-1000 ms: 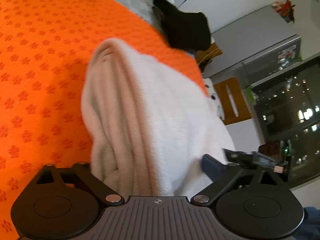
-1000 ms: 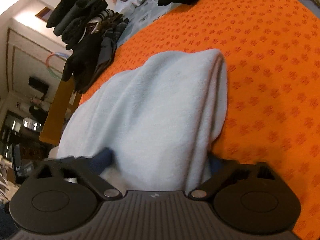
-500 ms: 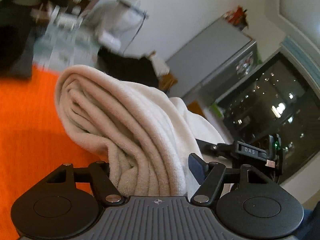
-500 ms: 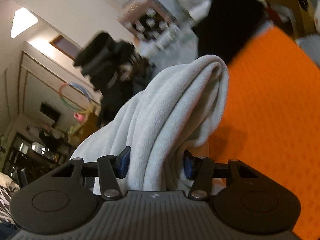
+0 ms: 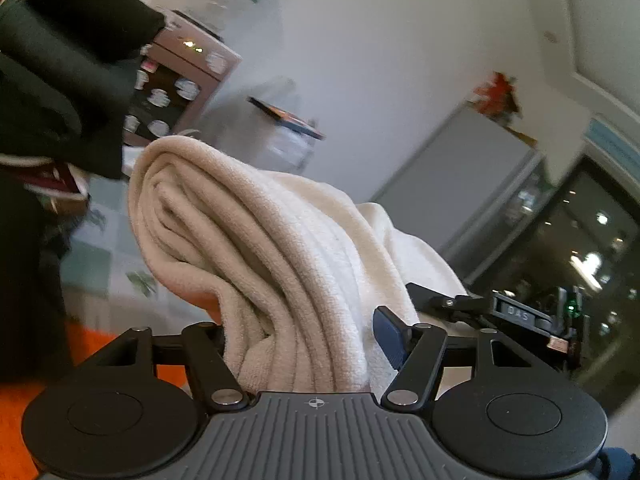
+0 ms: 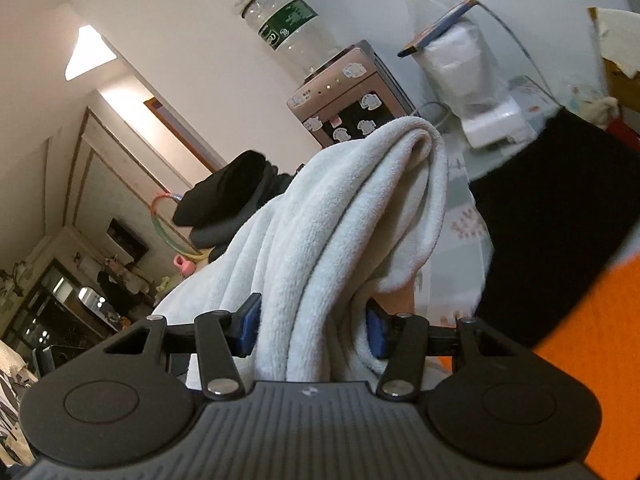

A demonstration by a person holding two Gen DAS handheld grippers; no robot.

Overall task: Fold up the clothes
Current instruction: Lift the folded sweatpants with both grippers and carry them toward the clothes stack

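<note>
You had lifted the white fleece garment (image 5: 280, 264) clear of the orange cloth-covered table (image 5: 16, 420). A second before, it lay flat on that orange surface with both cameras looking down at it; at this moment both cameras looked out across the room and the fabric hung in the air between your hands. That suggested the fold was being carried over, with laying down and smoothing not yet done.

Your left gripper (image 5: 308, 344) was partly closed, pinching a thick bunch of folded layers. Your right gripper (image 6: 310, 326) was likewise partly closed on a bunched section of the same garment (image 6: 352, 216), its blue pads (image 6: 249, 324) pressed into the pile on both sides. In the left wrist view, the right gripper (image 5: 500, 312) showed just past the far side of the fabric, so your hands held it close together.

The garment's long axis ran away from each camera, rising from the jaws to a rounded folded end at the top. From the left, that end pointed up and to the left, towards the dark clothes (image 5: 68, 80). From the right, it pointed up and to the right, towards the water dispenser (image 6: 340, 96). Only a strip of orange table (image 6: 592, 360) showed at the lower right there, beside a black garment (image 6: 552, 216).
</note>
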